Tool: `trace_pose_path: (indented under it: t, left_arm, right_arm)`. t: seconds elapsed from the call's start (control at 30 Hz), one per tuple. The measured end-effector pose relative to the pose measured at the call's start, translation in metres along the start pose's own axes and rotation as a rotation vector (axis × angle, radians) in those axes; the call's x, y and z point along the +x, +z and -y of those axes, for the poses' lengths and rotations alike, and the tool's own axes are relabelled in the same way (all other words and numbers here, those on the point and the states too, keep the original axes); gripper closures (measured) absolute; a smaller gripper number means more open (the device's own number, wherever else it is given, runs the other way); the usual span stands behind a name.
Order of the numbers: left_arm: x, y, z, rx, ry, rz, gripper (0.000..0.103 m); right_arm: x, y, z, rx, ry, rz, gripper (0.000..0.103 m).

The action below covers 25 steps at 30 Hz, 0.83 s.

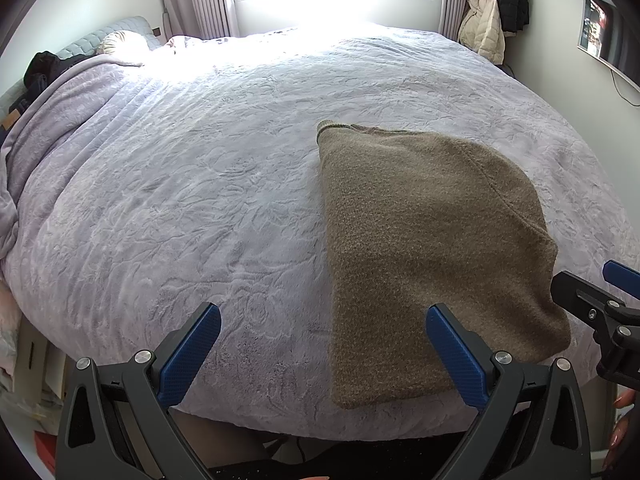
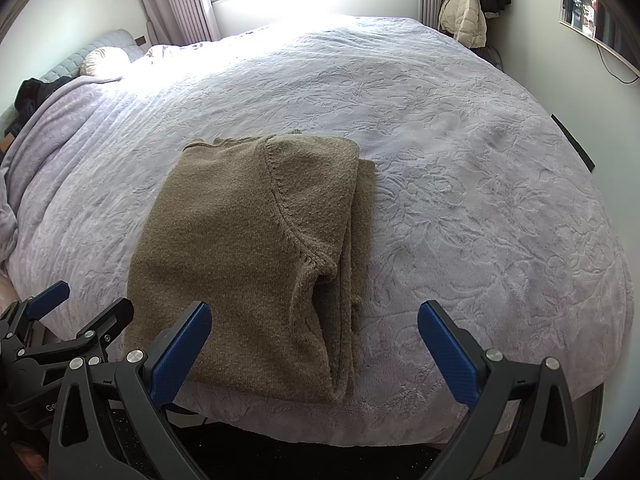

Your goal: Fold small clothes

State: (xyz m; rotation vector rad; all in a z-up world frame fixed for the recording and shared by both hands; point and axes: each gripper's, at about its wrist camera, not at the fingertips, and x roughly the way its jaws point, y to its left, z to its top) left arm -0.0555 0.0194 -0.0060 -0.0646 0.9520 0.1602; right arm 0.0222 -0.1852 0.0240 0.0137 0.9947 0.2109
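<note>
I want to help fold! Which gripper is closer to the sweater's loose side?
Probably the right gripper: the brown sweater shows its layered open edge between its open fingers.

sweater (image 2: 240, 248): matt fuzzy knit; bedspread (image 2: 460, 160): plush embossed cloth; left tongs (image 1: 323, 354): textured blue pads

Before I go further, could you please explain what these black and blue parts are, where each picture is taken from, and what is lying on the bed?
No robot arm here: a person holds a two-finger claw in each hand, each with a camera looking forward along its blue fingers. One picture comes from the left claw, the other from the right claw. Both are open and hold nothing. On the lilac bedspread lies a brown knitted sweater, already folded into a narrow stack near the bed's front edge. Each camera also catches the other claw at its picture's edge.
</note>
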Motion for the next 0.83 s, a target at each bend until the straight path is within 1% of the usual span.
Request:
trace_pose_path:
  t: [0.57, 0.73, 0.83]
  left_arm:
    - [0.0023, -0.0005, -0.003, 0.001, -0.007, -0.005, 0.0]
    - [-0.001, -0.0008, -0.0046, 0.007, -0.007, 0.034, 0.0]
    - [-0.0014, -0.0005, -0.0044, 0.016, -0.017, 0.038, 0.0]
  right_arm:
    - [0.0011, -0.0004, -0.0012, -0.003, -0.002, -0.006, 0.0]
    - [0.0038, -0.0012, -0.0011, -0.006, -0.004, -0.011, 0.0]
    - [0.0043, -0.0013, -0.001, -0.007, -0.007, -0.013, 0.0]
